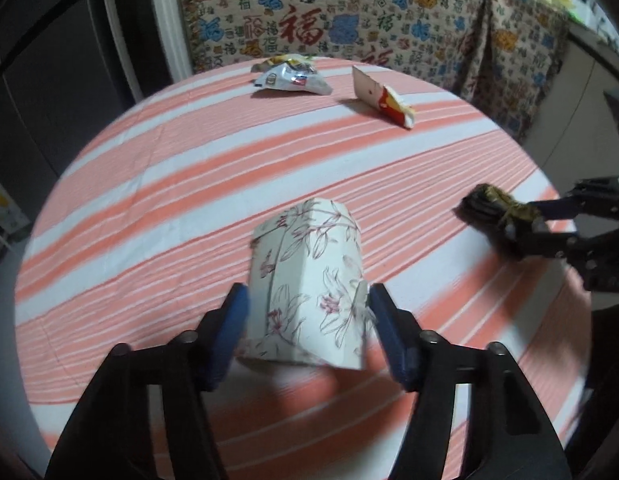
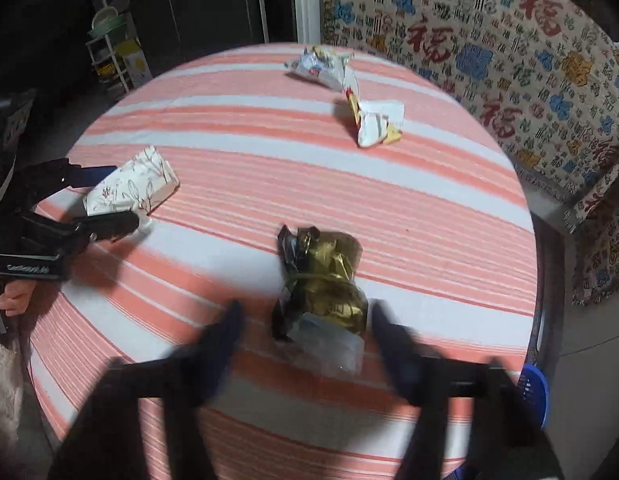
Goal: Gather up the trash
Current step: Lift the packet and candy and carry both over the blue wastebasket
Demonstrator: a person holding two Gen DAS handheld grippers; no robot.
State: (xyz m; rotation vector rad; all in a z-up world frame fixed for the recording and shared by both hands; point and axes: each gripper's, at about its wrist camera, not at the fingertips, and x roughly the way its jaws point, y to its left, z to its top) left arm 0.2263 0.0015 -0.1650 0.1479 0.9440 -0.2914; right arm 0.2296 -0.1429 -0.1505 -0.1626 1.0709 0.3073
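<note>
Two red 福 characters [image 1: 300,24] legible on patterned cloth [image 1: 389,8] behind table [image 1: 149,184]

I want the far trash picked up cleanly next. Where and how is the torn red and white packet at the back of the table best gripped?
Judging by its pose, grip the red and white packet across its upright white flap, coming from above with one pad on each flat face. That flap stands clear of the striped tablecloth, while the crumpled red end lies low. The silver wrapper sits apart, so it should not interfere.
</note>
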